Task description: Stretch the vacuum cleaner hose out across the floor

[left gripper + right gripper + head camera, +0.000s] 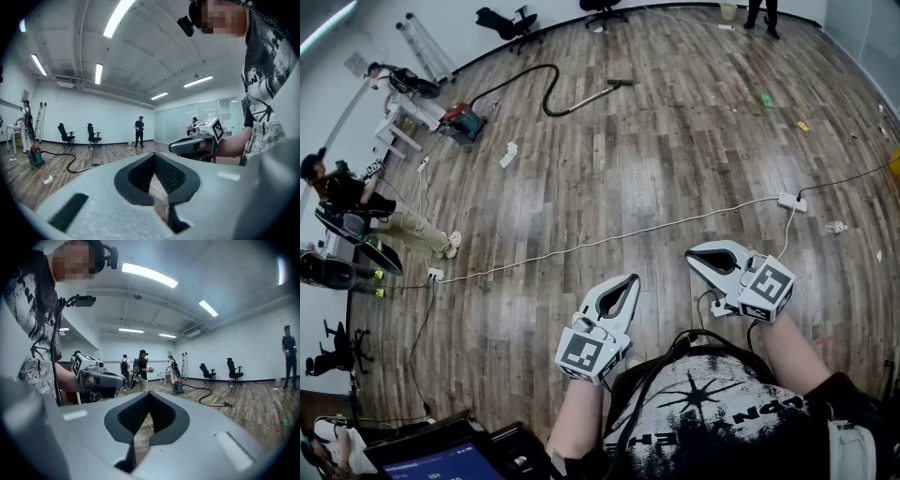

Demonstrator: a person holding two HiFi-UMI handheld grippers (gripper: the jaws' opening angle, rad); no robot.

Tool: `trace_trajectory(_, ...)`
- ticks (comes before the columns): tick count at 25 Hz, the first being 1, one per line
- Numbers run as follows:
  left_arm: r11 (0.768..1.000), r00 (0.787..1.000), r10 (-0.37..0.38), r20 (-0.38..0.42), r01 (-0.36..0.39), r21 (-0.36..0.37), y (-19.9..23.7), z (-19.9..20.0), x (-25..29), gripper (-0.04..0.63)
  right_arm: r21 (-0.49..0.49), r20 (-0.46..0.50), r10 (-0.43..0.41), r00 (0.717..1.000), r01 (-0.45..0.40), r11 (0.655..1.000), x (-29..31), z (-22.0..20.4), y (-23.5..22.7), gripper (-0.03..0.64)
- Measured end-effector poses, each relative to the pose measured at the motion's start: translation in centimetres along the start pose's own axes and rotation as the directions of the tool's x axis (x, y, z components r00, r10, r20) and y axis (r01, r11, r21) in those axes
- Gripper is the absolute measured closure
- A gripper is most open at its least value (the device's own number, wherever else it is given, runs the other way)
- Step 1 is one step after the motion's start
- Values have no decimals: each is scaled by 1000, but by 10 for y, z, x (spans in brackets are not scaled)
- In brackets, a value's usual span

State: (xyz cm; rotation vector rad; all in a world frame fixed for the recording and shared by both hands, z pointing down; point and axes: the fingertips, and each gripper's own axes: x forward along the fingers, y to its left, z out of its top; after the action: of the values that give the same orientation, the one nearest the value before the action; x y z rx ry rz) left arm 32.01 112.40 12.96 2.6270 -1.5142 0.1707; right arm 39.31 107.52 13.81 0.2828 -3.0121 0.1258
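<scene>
Far across the wooden floor stands a teal and red vacuum cleaner [461,120]. Its black hose [546,94] curls in a loop, and the wand ends at a nozzle [619,83]. My left gripper [630,279] and right gripper [691,253] are held near my body, both shut with nothing between the jaws, well away from the hose. From the left gripper view, the vacuum cleaner [35,156] and hose [70,165] lie far off to the left, past the shut left gripper [153,154]. The right gripper view shows the vacuum cleaner [178,388] and hose [204,394] beyond the shut right gripper [149,393].
A white cable [609,239] runs across the floor to a power strip [791,202]. Office chairs [511,21] stand by the back wall, a small table [401,117] at left. A person [366,202] sits at left; others stand far off. Scraps of litter [508,155] dot the floor.
</scene>
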Motion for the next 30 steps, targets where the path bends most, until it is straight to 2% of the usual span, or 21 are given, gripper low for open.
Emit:
trace_trajectory(10, 1000, 1000, 6, -9, -6, -5, -8, -3, 8, 595, 23, 0, 23, 1000, -23, 999, -6, -7, -1, 612)
trace_trajectory(16, 1000, 1000, 20, -15, -20, -8, -13, 1, 10, 594, 73, 59, 37, 998, -41, 996, -13, 1, -7, 611)
trace_trajectory(21, 999, 999, 41, -23, -41, -22, -19, 4, 12, 594, 29, 83, 81, 993, -83, 996, -19, 11, -3, 611)
trace_trajectory(24, 999, 999, 42, -23, -42, -32, -23, 4, 16, 594, 14, 81, 80, 994, -81, 997, -23, 12, -6, 611)
trace_trajectory(30, 997, 997, 69, -39, -70, -37, -20, 1, 20, 594, 15, 76, 99, 992, -101, 995, -19, 5, -14, 612)
